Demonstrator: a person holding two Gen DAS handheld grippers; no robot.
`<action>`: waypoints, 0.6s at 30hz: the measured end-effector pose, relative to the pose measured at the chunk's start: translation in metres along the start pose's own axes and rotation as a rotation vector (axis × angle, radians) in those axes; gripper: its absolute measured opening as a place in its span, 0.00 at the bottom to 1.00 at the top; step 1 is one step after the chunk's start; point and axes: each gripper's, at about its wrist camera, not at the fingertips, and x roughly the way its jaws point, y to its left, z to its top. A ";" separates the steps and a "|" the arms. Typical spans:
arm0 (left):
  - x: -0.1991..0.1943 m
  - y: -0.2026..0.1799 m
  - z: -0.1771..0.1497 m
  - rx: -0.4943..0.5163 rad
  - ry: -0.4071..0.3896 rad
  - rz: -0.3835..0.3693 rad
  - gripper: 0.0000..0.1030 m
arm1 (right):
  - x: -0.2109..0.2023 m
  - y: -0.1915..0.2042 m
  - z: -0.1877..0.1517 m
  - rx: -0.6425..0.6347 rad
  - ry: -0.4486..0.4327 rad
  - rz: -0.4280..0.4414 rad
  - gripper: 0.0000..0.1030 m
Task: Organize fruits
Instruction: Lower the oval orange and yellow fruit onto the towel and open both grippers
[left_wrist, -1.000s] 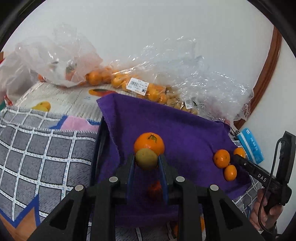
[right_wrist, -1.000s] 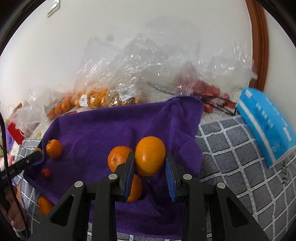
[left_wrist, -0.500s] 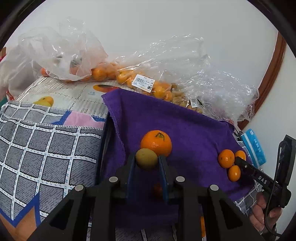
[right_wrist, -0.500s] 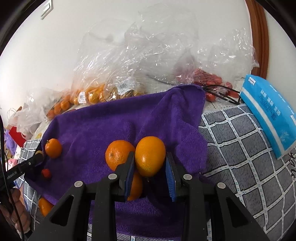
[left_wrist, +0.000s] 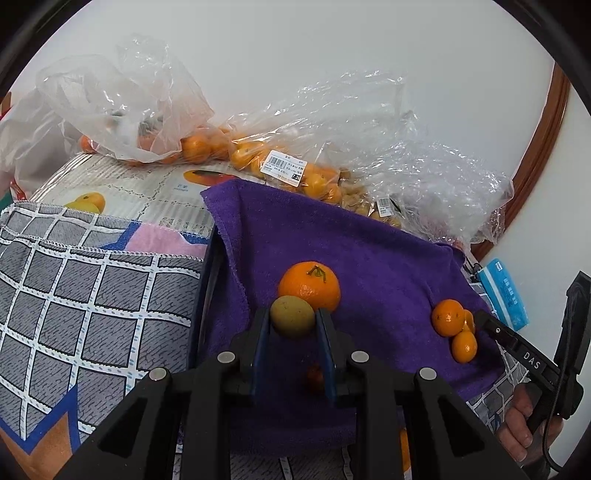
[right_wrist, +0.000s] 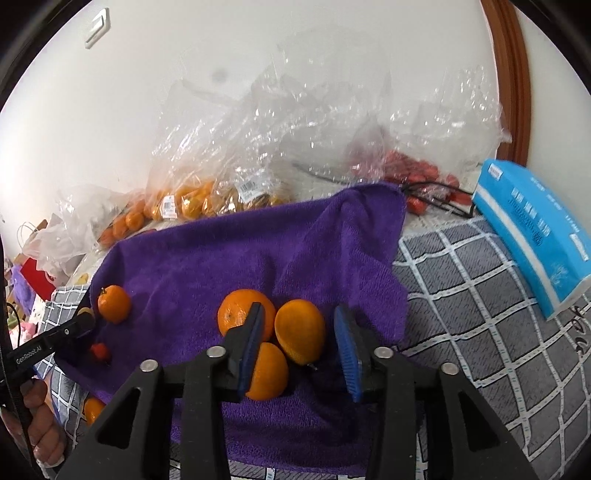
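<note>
A purple towel is spread over the surface. My left gripper is shut on a small yellow-green fruit, just in front of a stemmed tangerine. A small red fruit lies below it. My right gripper has its jaws opening; an orange rests on the towel between them, and neither pad touches it. It lies against two more oranges. The same cluster shows at the right in the left wrist view.
Clear plastic bags of small oranges and red fruit line the wall behind the towel. A blue tissue pack lies at the right on the grey checked cloth. Another orange sits off the towel's near left corner.
My right gripper's jaws have parted and let go of the orange, which now lies on the towel beside the other two. The left gripper still holds the yellow-green fruit.
</note>
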 end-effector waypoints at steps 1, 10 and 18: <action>-0.001 0.000 0.000 0.000 -0.003 -0.002 0.23 | -0.001 0.000 0.000 -0.002 -0.004 -0.004 0.42; -0.015 -0.003 0.002 0.007 -0.069 -0.018 0.35 | -0.011 0.013 -0.006 -0.054 -0.045 -0.027 0.45; -0.024 0.005 0.007 -0.029 -0.109 0.009 0.37 | -0.029 0.036 -0.009 -0.123 -0.073 -0.014 0.45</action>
